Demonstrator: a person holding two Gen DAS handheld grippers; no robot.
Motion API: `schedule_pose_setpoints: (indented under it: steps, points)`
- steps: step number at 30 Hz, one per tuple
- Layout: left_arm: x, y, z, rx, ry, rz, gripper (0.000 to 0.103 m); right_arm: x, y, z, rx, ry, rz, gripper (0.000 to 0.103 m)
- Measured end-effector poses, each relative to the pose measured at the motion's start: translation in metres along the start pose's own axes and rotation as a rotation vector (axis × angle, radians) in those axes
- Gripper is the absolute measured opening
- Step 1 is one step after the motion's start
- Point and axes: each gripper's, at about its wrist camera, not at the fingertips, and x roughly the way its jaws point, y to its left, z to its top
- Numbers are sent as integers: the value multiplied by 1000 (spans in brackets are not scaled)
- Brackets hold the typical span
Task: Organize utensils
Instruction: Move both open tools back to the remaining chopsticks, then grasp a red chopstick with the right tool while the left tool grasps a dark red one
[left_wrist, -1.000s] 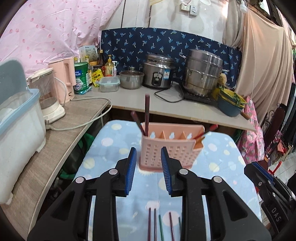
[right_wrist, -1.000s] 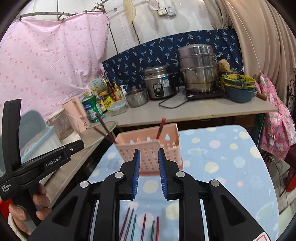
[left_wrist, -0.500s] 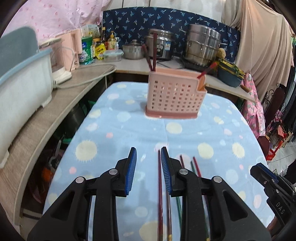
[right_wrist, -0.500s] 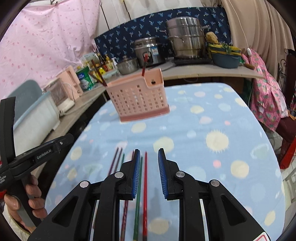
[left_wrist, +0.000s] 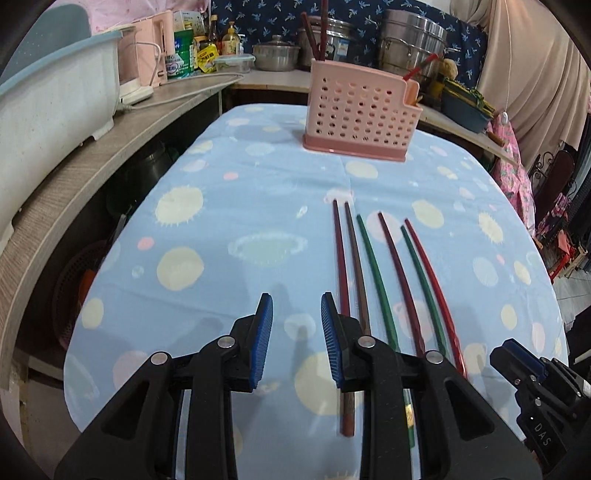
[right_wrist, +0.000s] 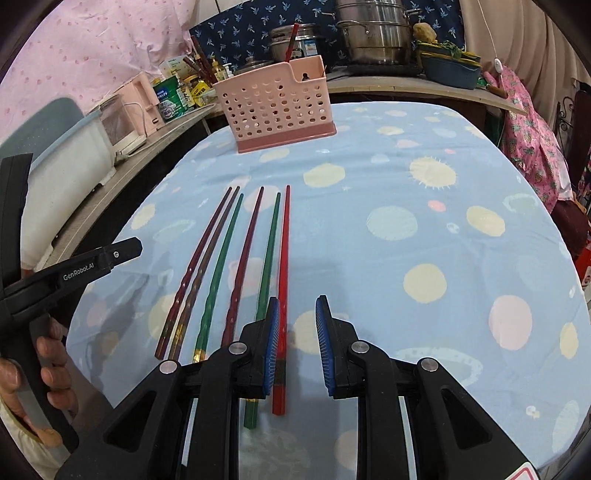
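Several chopsticks, dark red, brown, green and bright red, lie side by side on the blue dotted tablecloth (left_wrist: 221, 229); they show in the left wrist view (left_wrist: 373, 258) and the right wrist view (right_wrist: 243, 258). A pink perforated utensil holder (left_wrist: 360, 114) stands at the far end and holds a few chopsticks; it also shows in the right wrist view (right_wrist: 280, 107). My left gripper (left_wrist: 296, 314) is open and empty, just left of the leftmost dark red chopstick (left_wrist: 340, 254). My right gripper (right_wrist: 295, 317) is open and empty, with the bright red chopstick (right_wrist: 284, 251) by its left finger.
A wooden counter (left_wrist: 92, 158) runs along the left with a white-and-blue tub (left_wrist: 48, 110), a pink kettle and jars. Steel pots (left_wrist: 410, 40) and a blue bowl stand behind the holder. The table edge (right_wrist: 576, 295) drops off at the right.
Both grippers have pulled back and down from the holder toward the near end of the table. The chopsticks on the cloth now lie right in front of the fingers.
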Motion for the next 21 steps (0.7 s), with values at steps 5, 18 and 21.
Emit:
schedule_pose_setpoints:
  steps: [5, 18, 21]
  points:
    - [2, -2, -16, 12, 30, -2, 26, 3, 5, -15, -12, 26, -1, 20]
    - [5, -4, -36, 17, 77, -25, 26, 11, 11, -31, -24, 65, 5, 16]
    - [6, -6, -38, 19, 86, -31, 26, 12, 12, -33, -31, 63, -2, 14]
